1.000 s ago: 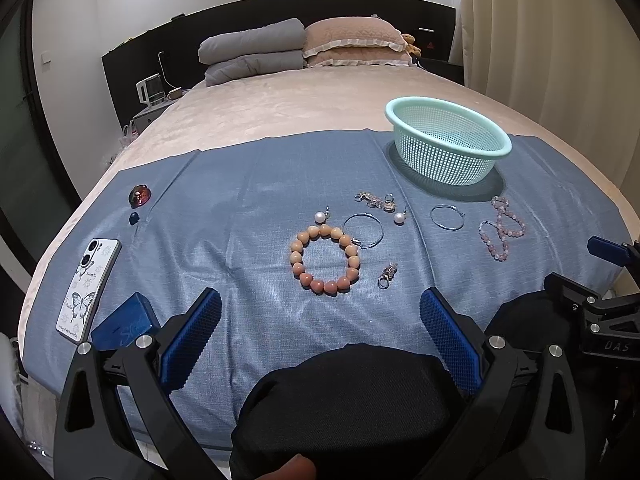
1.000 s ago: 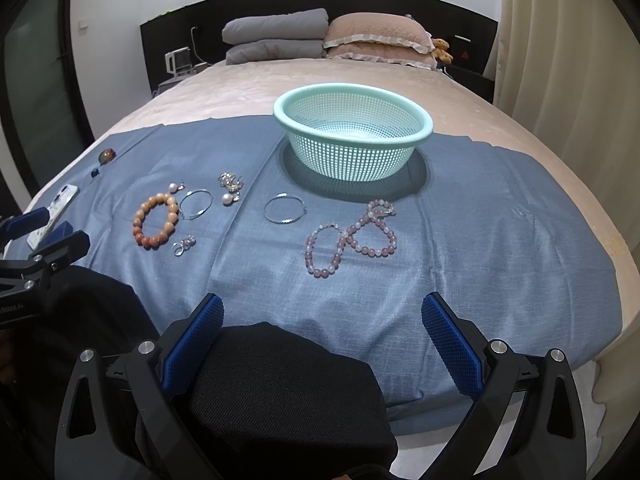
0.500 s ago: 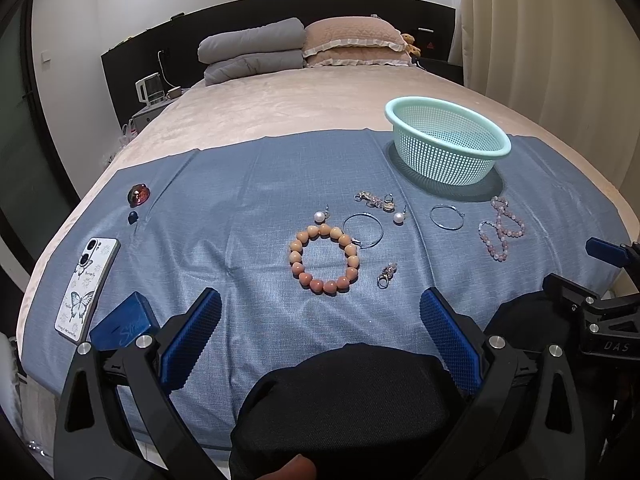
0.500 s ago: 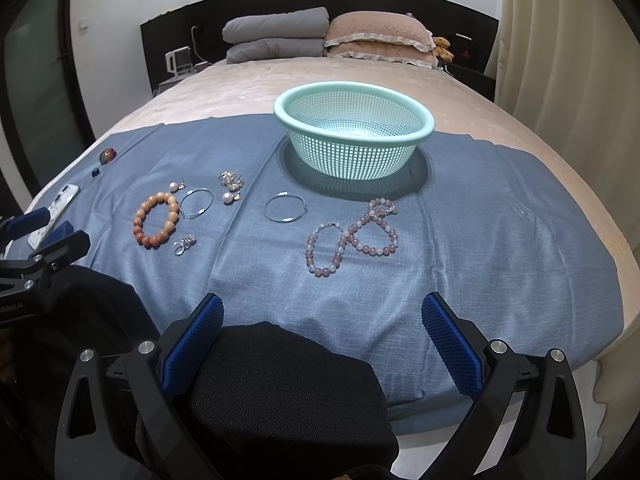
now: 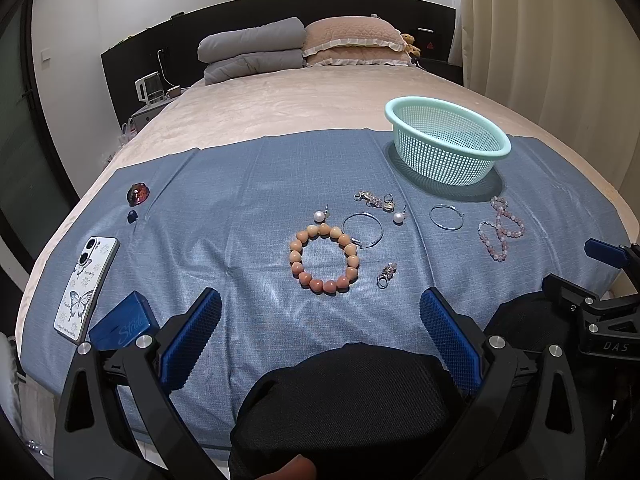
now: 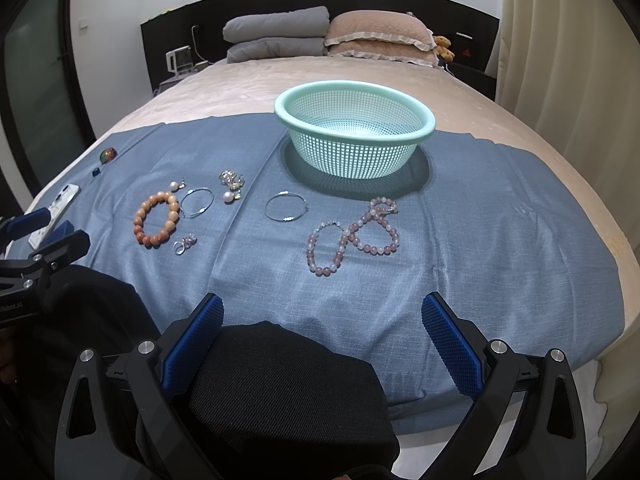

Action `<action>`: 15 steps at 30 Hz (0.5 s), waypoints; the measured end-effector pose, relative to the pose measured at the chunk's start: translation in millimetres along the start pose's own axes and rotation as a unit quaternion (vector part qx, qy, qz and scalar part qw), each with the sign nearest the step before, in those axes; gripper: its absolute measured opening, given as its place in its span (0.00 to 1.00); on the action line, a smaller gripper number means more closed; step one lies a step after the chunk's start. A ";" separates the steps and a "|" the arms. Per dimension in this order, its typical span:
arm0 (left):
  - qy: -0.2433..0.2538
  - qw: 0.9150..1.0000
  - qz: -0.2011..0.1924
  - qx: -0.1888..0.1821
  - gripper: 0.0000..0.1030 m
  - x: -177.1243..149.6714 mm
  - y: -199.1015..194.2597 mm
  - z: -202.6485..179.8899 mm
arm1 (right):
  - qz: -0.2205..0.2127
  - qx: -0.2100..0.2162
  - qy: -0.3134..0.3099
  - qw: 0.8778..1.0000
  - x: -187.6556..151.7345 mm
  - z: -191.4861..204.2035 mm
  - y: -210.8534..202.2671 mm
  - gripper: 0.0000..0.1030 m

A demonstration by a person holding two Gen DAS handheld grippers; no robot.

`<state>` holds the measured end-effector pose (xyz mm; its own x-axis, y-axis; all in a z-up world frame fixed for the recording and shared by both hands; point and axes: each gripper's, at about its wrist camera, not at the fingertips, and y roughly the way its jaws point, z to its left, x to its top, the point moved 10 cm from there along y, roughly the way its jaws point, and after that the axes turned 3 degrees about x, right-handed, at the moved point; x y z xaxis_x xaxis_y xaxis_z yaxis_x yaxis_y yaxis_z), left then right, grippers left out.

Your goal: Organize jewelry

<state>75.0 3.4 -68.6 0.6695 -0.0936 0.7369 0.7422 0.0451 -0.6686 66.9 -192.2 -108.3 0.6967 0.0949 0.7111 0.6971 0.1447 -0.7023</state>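
On a blue cloth over the bed lies jewelry. An orange bead bracelet sits centre-left, with two pearl earrings, a silver hoop and small silver charms around it. A second hoop and a pink bead string lie nearer the mint basket, which holds nothing. My left gripper is open, hovering short of the orange bracelet. My right gripper is open too, in front of the pink beads. Both are above a dark lap.
A phone with a butterfly case and a blue box lie at the cloth's left edge, beside a small red-brown trinket. Pillows and a folded grey quilt sit at the headboard. Curtains hang on the right.
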 end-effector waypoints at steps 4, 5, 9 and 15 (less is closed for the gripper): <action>0.000 1.000 0.000 0.000 0.95 -0.1 0.1 0.2 | 0.000 0.000 0.000 1.000 0.0 -0.1 0.0 0.93; 0.000 1.000 0.000 -0.001 0.95 -0.1 0.0 0.1 | 0.000 0.000 0.000 1.000 0.1 0.0 0.0 0.93; 0.000 1.000 0.000 0.000 0.95 -0.1 0.0 0.0 | 0.000 0.000 0.000 1.000 -0.2 -0.2 0.0 0.93; 0.000 1.000 0.001 -0.001 0.95 -0.3 0.1 -0.4 | 0.000 -0.001 -0.001 1.000 0.1 -0.2 0.1 0.93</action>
<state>74.9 3.1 -68.9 0.6705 -0.0928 0.7361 0.7413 0.0436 -0.6697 67.0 -192.4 -108.3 0.6961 0.0975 0.7113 0.6976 0.1424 -0.7022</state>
